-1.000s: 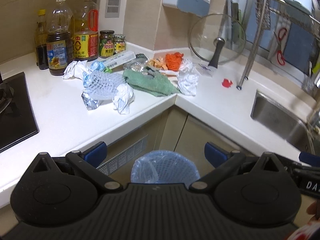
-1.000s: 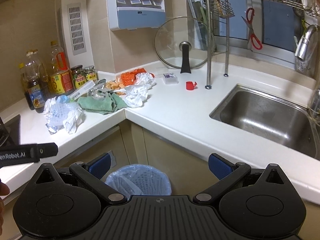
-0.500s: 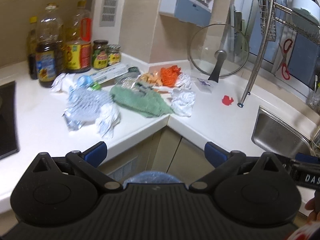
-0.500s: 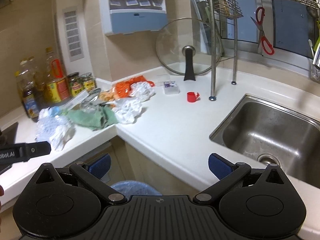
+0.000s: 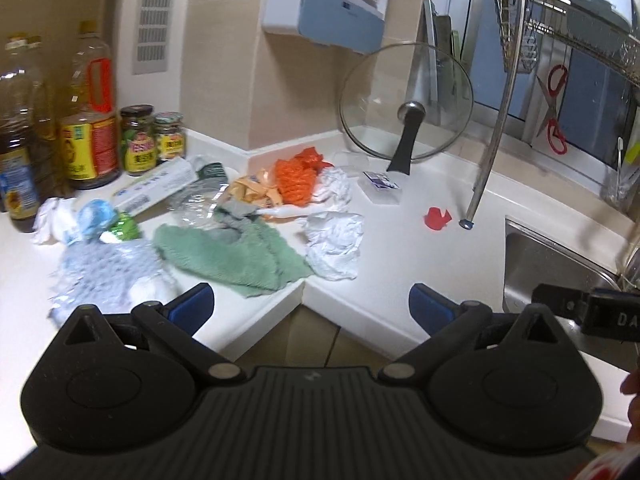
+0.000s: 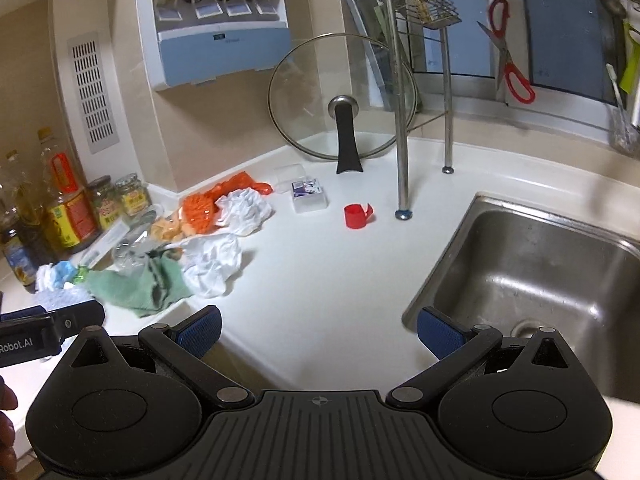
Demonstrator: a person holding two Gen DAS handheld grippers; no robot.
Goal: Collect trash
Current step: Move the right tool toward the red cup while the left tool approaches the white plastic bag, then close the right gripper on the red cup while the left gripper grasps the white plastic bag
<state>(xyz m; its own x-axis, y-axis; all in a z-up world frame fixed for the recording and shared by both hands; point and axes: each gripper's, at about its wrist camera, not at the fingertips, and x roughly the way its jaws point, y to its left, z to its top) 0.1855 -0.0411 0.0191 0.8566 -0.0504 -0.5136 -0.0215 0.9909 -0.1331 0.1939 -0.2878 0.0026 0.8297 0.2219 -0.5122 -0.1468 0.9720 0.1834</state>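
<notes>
- Over the last second both cameras have advanced and risen toward the corner countertop [image 5: 400,248]; the blue-lined bin seen earlier below the counter edge has dropped out of both views. I read this as the approach to a first pickup, with no trash collected yet.
- The trash lies heaped in the counter's corner: a green cloth [image 5: 236,256], a blue-white mesh wrapper [image 5: 108,268], a crumpled white paper [image 5: 334,244] just right of the cloth, and an orange net [image 5: 298,178] behind it.
- A small red scrap [image 6: 357,215] sits apart, near the dish-rack leg [image 6: 401,128].
- The left gripper [image 5: 311,308] hangs level before the counter edge, jaws wide apart and empty, aimed between cloth and paper.
- The right gripper [image 6: 319,326] is likewise spread and empty, facing bare counter beside the sink [image 6: 532,280].
</notes>
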